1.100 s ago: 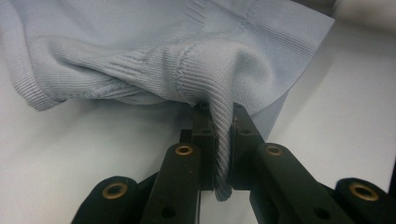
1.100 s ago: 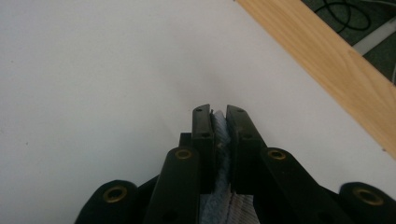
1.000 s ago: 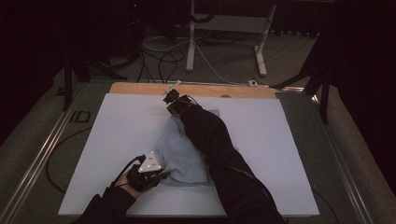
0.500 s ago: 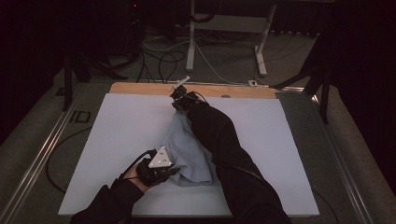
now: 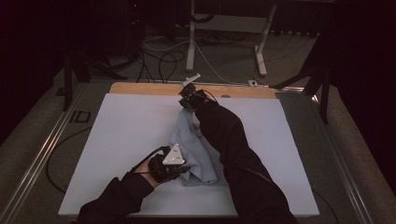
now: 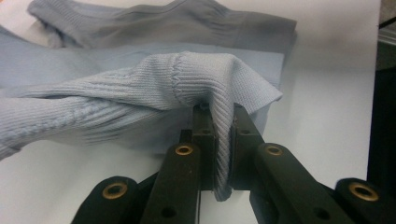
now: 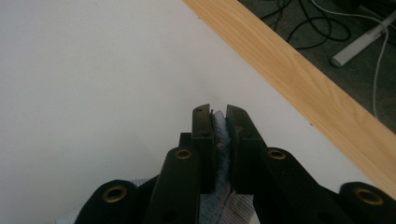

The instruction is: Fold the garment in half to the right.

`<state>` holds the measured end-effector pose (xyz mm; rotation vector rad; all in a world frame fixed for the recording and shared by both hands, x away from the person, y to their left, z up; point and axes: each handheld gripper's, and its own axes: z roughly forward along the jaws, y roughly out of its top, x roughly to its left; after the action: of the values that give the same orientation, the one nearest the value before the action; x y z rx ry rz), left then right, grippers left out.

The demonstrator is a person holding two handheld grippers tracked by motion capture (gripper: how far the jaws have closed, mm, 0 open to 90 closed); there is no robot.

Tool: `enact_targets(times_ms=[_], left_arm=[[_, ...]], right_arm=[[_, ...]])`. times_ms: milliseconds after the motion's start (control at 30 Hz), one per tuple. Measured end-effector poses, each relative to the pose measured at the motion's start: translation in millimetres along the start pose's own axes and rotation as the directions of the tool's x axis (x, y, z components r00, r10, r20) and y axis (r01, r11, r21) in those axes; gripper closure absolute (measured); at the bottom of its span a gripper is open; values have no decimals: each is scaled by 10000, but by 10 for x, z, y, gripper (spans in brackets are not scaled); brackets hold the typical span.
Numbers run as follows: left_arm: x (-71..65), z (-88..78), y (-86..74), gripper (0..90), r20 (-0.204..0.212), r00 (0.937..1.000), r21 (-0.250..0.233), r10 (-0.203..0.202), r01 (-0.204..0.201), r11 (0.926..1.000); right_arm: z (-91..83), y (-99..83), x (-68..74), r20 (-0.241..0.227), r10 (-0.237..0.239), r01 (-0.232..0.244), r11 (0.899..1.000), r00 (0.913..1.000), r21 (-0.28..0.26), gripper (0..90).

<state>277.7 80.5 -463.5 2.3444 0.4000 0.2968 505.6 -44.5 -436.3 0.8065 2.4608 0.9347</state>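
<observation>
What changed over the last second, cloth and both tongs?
The left tongs slid right along the near edge, bunching the blue-grey cloth narrower. The right tongs carried their corner up toward the wooden strip. Both stayed shut on the cloth; nothing was released.

garment (image 5: 196, 149): on the table (image 5: 116, 140), mid-table
left gripper (image 5: 180, 171): at its near edge
right gripper (image 5: 183, 103): at its far end
</observation>
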Motion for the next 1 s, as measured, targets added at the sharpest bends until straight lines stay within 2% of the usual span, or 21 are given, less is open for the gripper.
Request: enact_targets(times_ms=[67,100,267,367,633,1000], left_arm=[[-12,25,35,859,89,9999,62,104,-105,9999],[-20,36,53,859,99,9999,69,140,-140,9999],[-39,100,132,859,195,9993,121,329,-331,9994],[-57,143,172,859,258,9987,132,434,-437,9990],[-93,259,262,859,435,9968,206,673,-683,9975],[-125,536,402,859,667,9922,507,1056,-1091,9927]], right_arm=[[-22,-10,-22,-12,-30,30,10000,10000,-47,831],[-84,-45,-71,-15,135,-135,9999,9999,-103,831],[-166,-113,-151,-49,273,-274,9994,9996,-225,831],[-204,-147,-187,23,208,-207,9995,9998,-229,831],[-242,-213,-271,27,276,-275,9990,9996,-344,831],[-248,-307,-371,-193,501,-509,9976,9986,-476,829]])
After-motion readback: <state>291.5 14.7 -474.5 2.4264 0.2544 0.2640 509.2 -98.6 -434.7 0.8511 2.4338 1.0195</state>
